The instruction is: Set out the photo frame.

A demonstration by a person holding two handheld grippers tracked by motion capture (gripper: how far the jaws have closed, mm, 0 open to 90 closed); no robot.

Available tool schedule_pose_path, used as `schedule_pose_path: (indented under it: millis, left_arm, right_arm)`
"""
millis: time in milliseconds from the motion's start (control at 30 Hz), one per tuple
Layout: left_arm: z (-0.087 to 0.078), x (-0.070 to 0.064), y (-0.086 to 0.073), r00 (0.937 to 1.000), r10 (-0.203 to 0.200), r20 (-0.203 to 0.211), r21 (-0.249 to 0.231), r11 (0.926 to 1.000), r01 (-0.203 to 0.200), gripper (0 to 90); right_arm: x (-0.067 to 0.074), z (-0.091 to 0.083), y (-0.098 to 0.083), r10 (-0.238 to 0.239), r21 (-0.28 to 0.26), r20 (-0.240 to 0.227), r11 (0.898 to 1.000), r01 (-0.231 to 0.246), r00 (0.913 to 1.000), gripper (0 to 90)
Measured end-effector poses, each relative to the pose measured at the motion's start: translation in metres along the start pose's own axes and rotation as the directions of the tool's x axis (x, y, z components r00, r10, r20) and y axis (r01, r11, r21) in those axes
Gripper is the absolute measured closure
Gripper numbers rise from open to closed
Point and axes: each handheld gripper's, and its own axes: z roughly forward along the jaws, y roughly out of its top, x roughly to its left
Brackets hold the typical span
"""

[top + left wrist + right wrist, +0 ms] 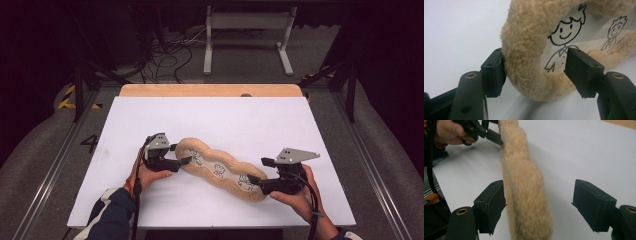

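Lying diagonally across the white surface: a fleecy tan pouch with cartoon figures. Left gripper fingers apart, straddling its near rim, one touching fleece. Right gripper fingers wide apart around the other end. Probably the grasping step; next, closing both ends evenly before lifting.

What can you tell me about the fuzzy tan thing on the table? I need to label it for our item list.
The fuzzy tan thing is a long, lobed piece with a thick fleece-like border around a pale panel printed with black cartoon figures. It lies diagonally on the white table. The left tongs straddle its far end, one jaw against the fleece; the right tongs are open around its near end.
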Motion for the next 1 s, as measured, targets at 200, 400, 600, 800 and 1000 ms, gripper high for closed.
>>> schedule_pose_path:
  millis: [200,400,600,800,1000]
  left_arm:
    - [0.001,0.004,-0.001,0.9999,0.0,-0.013,-0.004,1.0,0.0,47.2]
    - [-0.001,0.004,-0.002,0.9995,0.018,-0.024,0.006,0.9998,-0.018,51.8]
    - [-0.008,-0.001,-0.005,0.998,0.045,-0.045,0.028,0.9986,-0.044,59.2]
    - [-0.01,-0.006,-0.005,0.9963,0.045,-0.072,0.032,0.9986,-0.043,59.3]
    - [-0.013,-0.008,0.001,0.9956,0.035,-0.087,-0.046,0.9982,-0.039,50.8]
  right_arm:
    - [0.004,0.008,-0.029,-0.006,0.043,0.037,0.999,0.004,0.9993,26.9]
    - [-0.005,0.009,-0.046,0.025,0.048,0.036,0.998,-0.027,0.999,34.8]
    - [-0.011,0.01,-0.047,0.028,0.016,0.062,0.999,-0.029,0.9977,40.7]
    - [-0.011,0.01,-0.049,0.027,-0.003,0.088,1.0,-0.027,0.9957,38.8]
    - [-0.007,-0.001,-0.051,0.03,-0.061,0.122,0.998,-0.023,0.9921,35.6]
